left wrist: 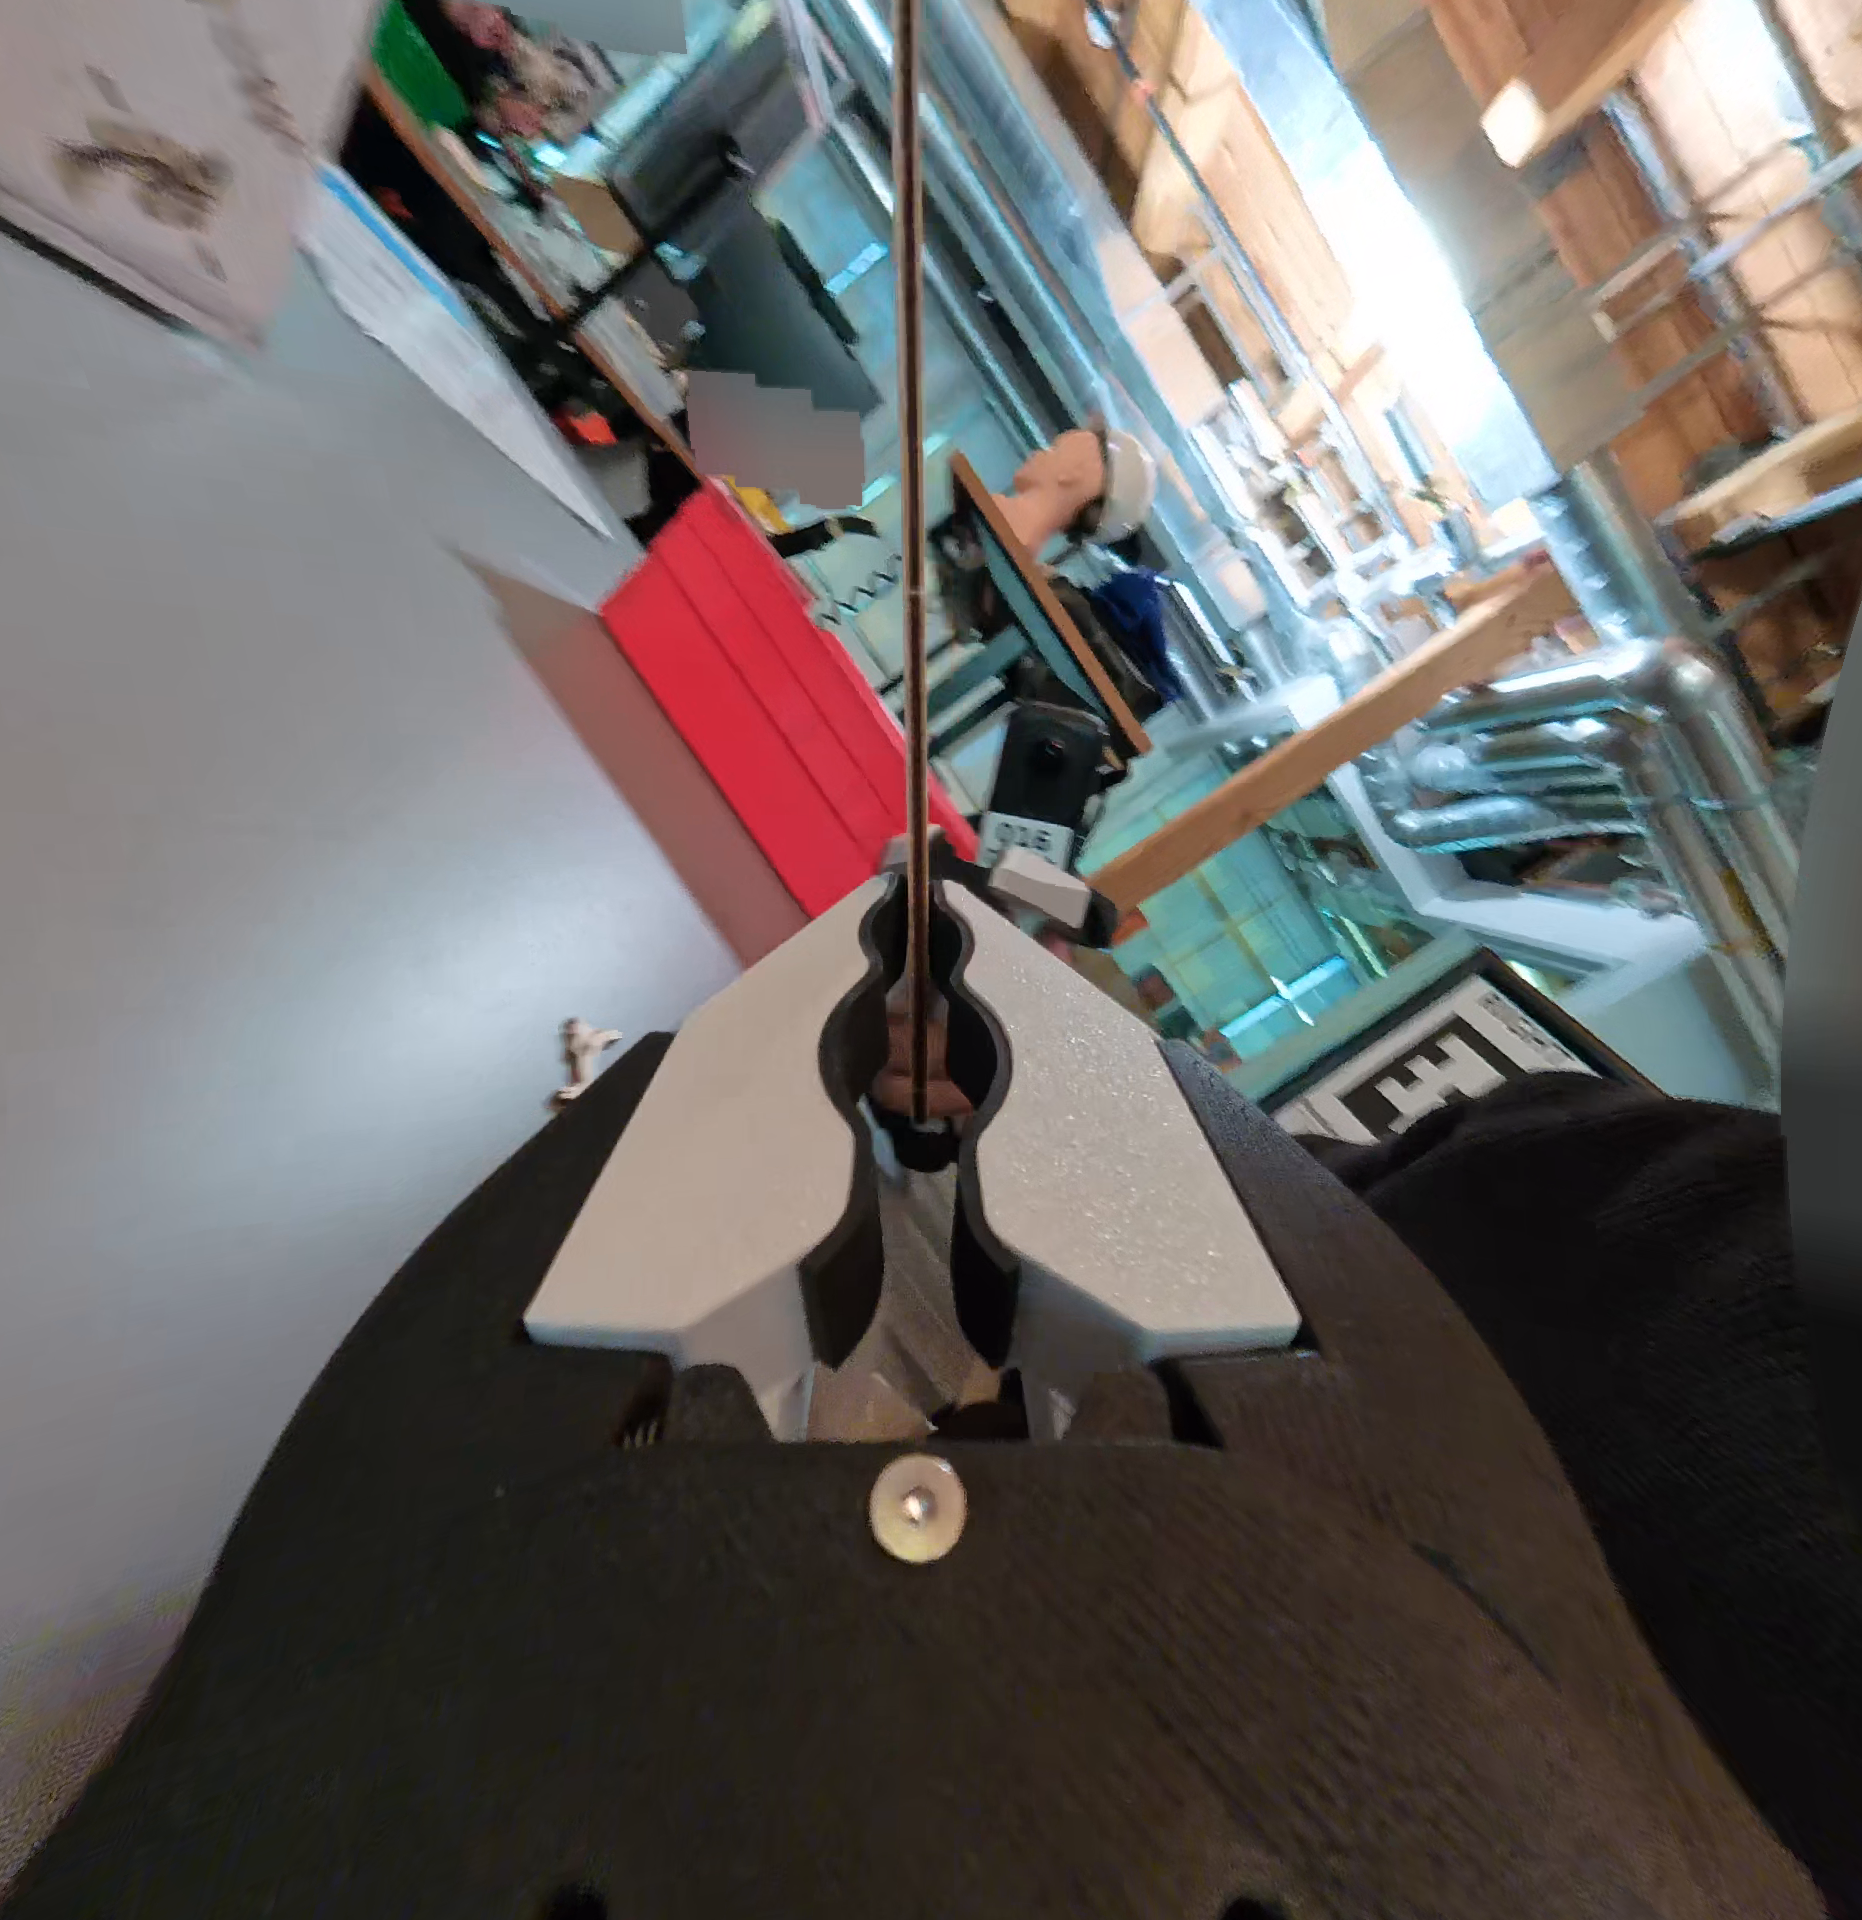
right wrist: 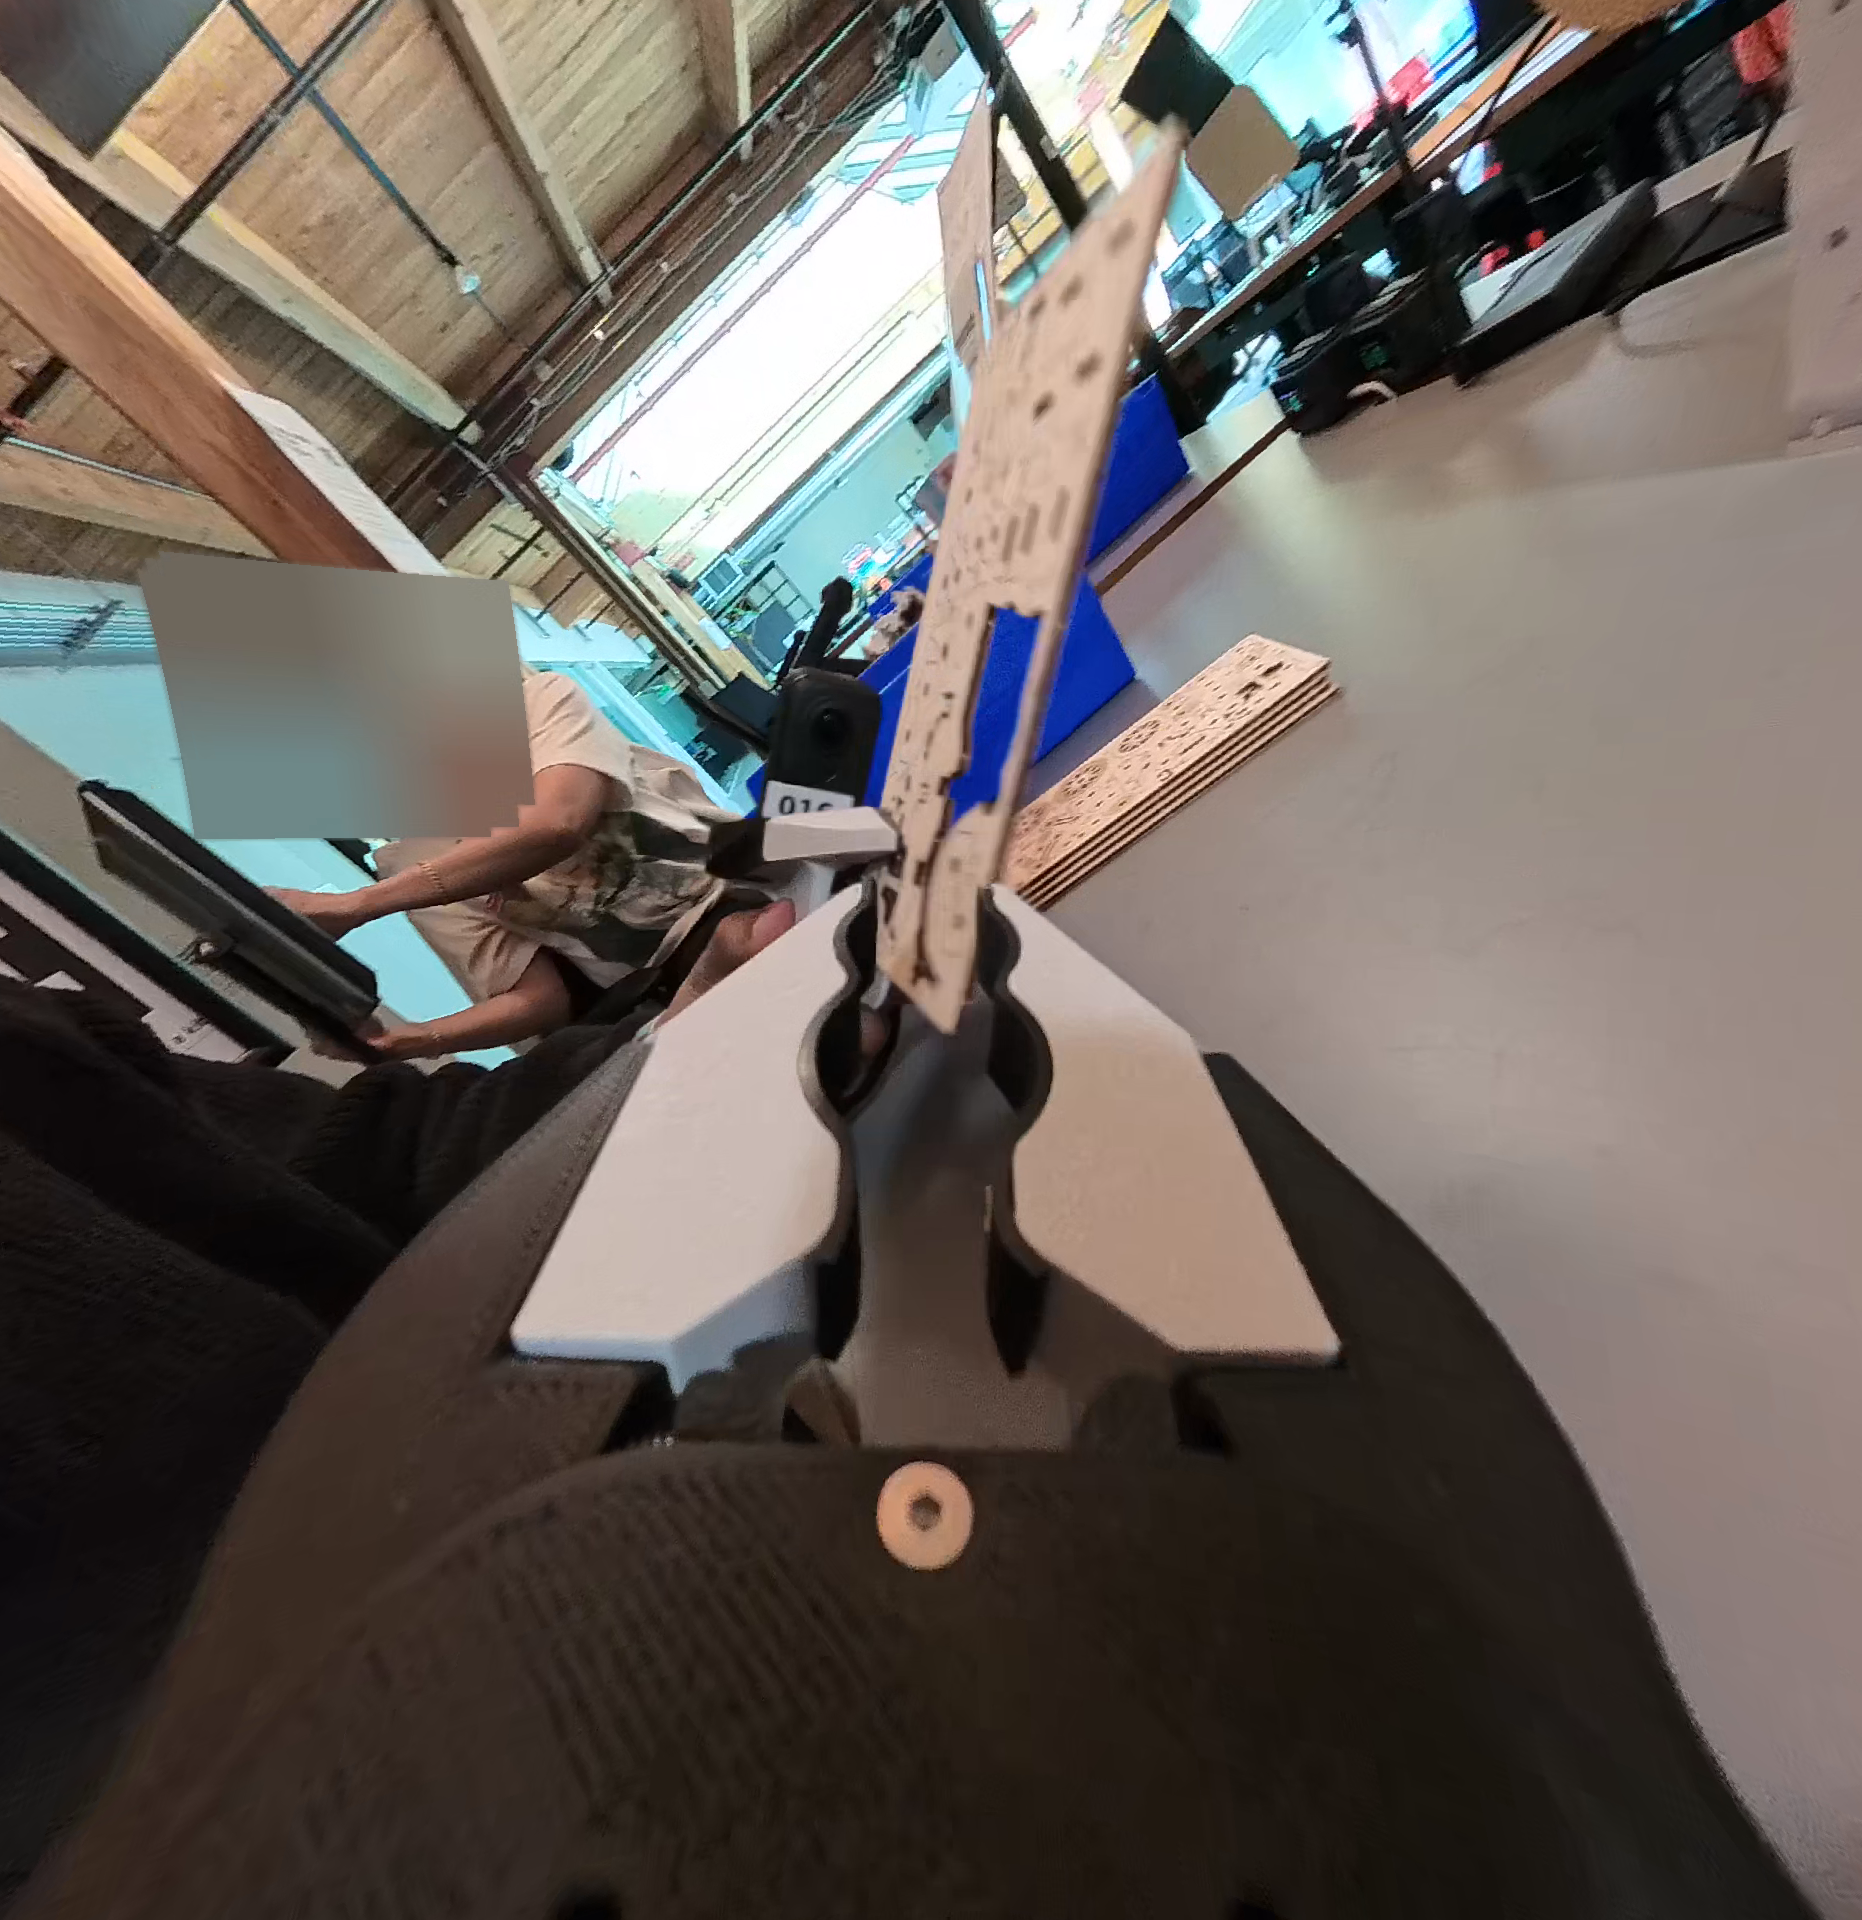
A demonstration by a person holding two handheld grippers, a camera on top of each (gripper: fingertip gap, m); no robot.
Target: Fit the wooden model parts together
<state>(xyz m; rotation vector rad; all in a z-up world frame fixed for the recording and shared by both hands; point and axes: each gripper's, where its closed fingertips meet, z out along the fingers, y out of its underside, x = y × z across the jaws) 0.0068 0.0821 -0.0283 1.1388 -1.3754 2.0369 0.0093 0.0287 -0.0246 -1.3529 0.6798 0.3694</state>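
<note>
Wooden sheet [right wrist: 1020, 582]: thin pale plywood, laser-cut with small slots and part outlines, lifted above the grey table [right wrist: 1529, 831]. Left gripper [left wrist: 919, 914] clamps it edge-on, closed to a sliver; right gripper [right wrist: 932, 935] pinches its lower corner, nearly closed. Stack [right wrist: 1176, 764]: similar engraved sheets, flat on table beside blue boxes [right wrist: 1093, 665].
</note>
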